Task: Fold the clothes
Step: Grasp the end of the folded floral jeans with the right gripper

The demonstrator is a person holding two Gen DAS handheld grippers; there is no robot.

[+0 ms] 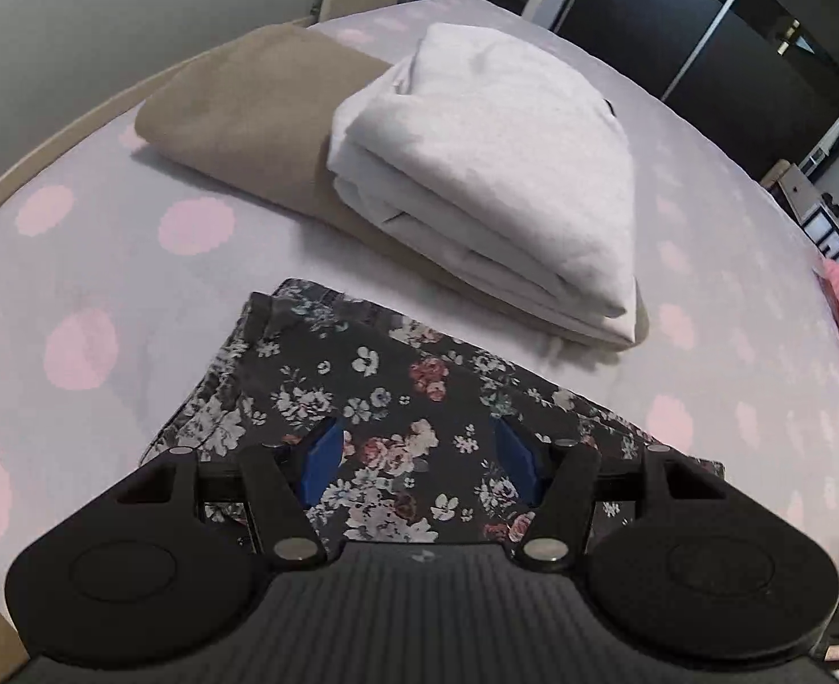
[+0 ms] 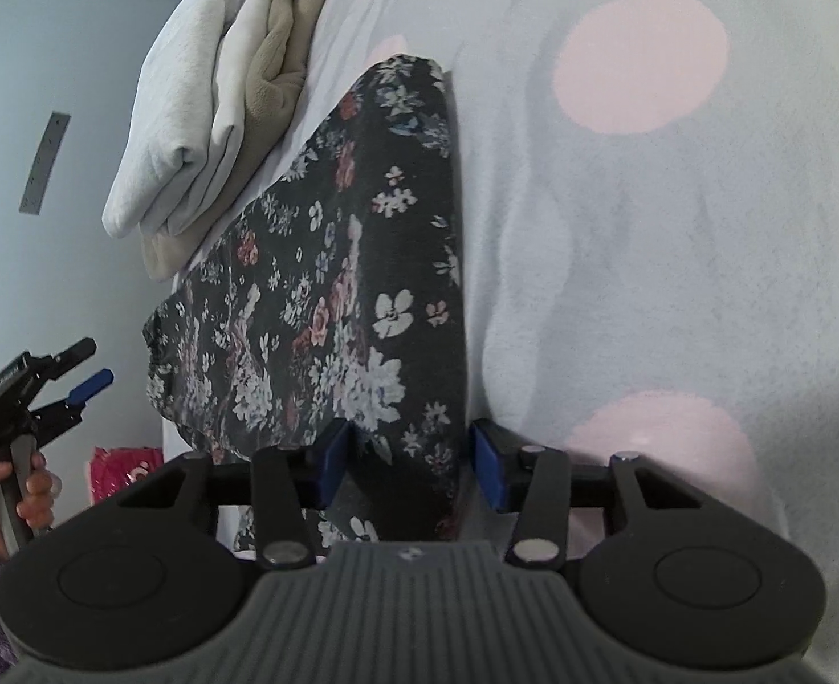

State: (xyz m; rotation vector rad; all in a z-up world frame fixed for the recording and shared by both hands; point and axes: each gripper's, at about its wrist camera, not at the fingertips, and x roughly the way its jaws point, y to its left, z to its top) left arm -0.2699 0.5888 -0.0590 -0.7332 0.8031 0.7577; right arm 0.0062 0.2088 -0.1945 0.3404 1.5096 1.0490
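My right tool (image 2: 411, 464) points down at the bed, its blue pads straddling the near edge of the dark floral folded garment (image 2: 357, 285) without pinching yet. The cloth looks light, limp, multilayered, so I'd take that folded edge. At nine o'clock my left tool (image 2: 86, 373) hangs parted, empty. Beyond, at eleven o'clock, a folded white and beige stack (image 2: 191, 108) rests on the spotted bedsheet (image 2: 676, 228).

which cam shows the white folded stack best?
Left wrist: the white stack sits centered and near whole on the tan cloth, folds visible. Right wrist shows it only edge-on at upper left, beyond the floral garment.
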